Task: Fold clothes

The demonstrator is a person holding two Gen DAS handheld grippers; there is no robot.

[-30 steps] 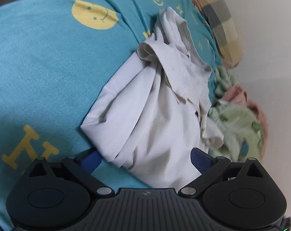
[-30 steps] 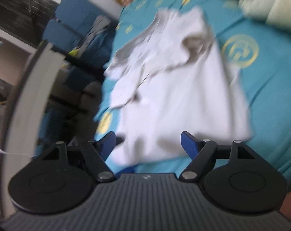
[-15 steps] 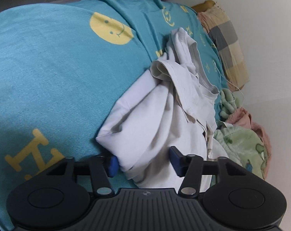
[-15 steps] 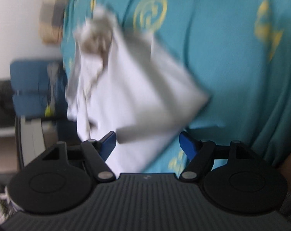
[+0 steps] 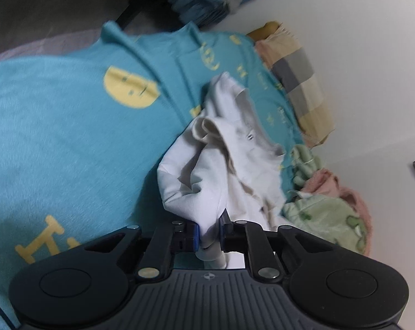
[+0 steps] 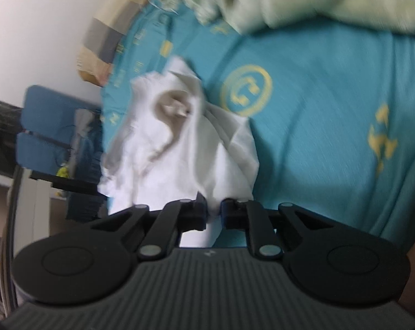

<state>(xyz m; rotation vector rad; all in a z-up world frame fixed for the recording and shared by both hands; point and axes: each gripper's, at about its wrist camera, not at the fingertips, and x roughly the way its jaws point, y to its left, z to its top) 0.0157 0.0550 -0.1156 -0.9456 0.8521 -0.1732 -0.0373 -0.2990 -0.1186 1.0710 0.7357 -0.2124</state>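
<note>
Now both left gripper [image 5: 209, 232] and right gripper [image 6: 213, 212] pinch the white shirt [image 5: 207, 176]

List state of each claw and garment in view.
left claw: shut on white shirt
right claw: shut on white shirt
white shirt: crumpled, bunched, pinched at two edges
green garment: in a heap, unfolded
teal sheet: spread flat under shirt

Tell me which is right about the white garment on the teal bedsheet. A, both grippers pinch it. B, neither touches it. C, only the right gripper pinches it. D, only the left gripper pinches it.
A: the left gripper and the right gripper are each shut on a bunch of the white garment.
</note>
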